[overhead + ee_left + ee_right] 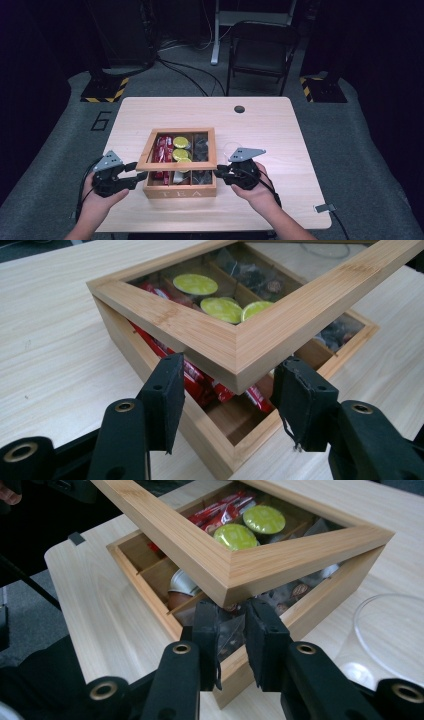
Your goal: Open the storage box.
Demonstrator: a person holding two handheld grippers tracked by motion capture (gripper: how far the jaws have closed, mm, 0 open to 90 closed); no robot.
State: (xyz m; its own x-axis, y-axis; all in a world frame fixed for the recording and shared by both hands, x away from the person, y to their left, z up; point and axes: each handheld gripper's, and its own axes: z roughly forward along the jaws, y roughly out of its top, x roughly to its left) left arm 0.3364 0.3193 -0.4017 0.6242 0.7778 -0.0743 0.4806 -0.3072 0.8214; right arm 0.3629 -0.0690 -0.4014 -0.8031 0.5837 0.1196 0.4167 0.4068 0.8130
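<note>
Two grippers, left (141, 175) and right (219, 172), stand unclenched beneath the lid (177, 148) corners; rigid wood with a fragile pane, best lifted by its front frame.

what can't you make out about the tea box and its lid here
- High view: whether the left gripper and right gripper touch the lid; too small.
- Right gripper view: the dark packets, shadowed under the lid.
- Left gripper view: the box front, cut off by the fingers.
</note>
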